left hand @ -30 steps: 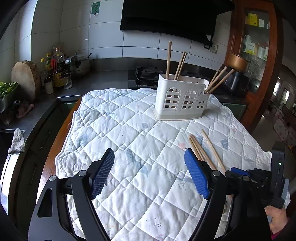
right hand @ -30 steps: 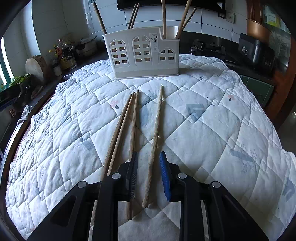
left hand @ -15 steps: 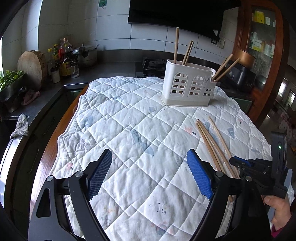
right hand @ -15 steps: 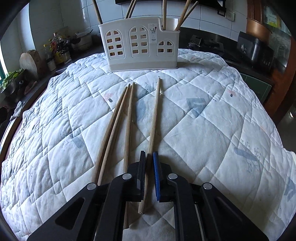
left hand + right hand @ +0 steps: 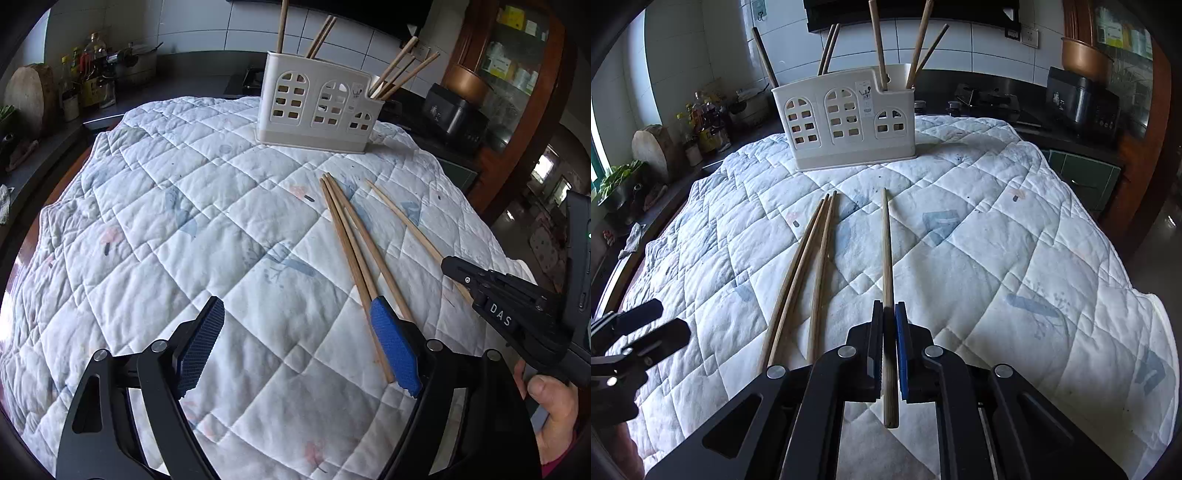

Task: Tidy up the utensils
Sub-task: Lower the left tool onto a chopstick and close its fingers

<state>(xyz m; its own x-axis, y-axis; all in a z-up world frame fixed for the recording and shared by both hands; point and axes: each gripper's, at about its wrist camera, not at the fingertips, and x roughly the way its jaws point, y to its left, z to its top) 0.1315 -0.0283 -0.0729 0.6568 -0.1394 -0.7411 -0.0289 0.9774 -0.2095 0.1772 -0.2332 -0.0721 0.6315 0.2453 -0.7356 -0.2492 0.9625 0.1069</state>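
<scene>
Lettering "DAS" [image 5: 500,314] — right tongs [image 5: 889,314] | clamped — chopstick [image 5: 886,251]

Black grippers [image 5: 297,343], blue ribbed fingers [image 5: 394,343], silver screws (white "DAS" lettering on one).

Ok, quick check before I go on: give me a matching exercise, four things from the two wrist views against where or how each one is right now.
Things:
1. right gripper
2. left gripper
3. white utensil caddy
4. three loose chopsticks

States:
A. stands upright at the far side of the quilted cloth, chopsticks sticking out of it
B. jaws wide apart, nothing between them
C. lie side by side on the cloth, ungripped
D. jaws shut on a single chopstick

Pairs: 1-D, 2-B, 3-A, 4-C
</scene>
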